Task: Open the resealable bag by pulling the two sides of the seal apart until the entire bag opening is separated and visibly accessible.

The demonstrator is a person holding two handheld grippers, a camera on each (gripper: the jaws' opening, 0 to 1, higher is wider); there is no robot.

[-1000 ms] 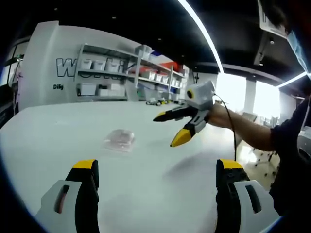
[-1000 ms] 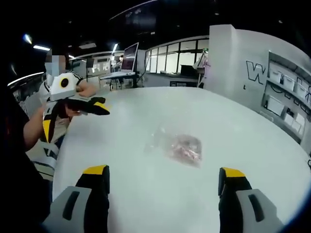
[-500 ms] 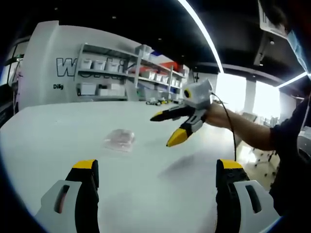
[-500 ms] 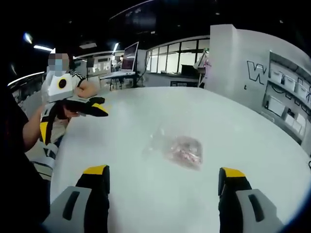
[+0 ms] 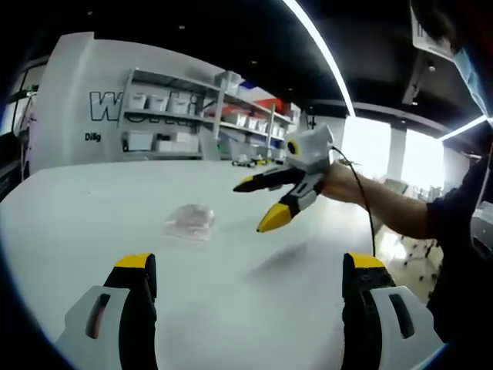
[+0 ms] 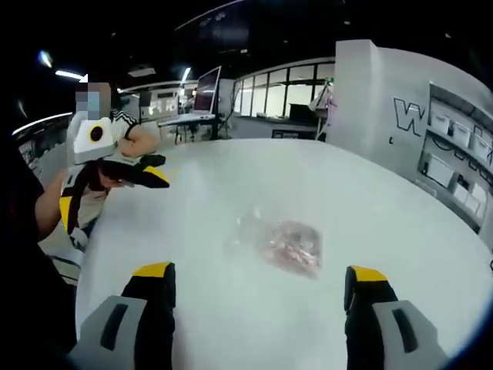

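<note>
Right claw, jaws wide and empty, has edged toward the bag mid-table; left claw wide too; seal untouched.

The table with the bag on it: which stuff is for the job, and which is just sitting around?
For the job:
- bag, lying untouched on the white table
- left tool, open
- right tool, open

Just there:
- shelves with bins
- desk with monitor
</note>
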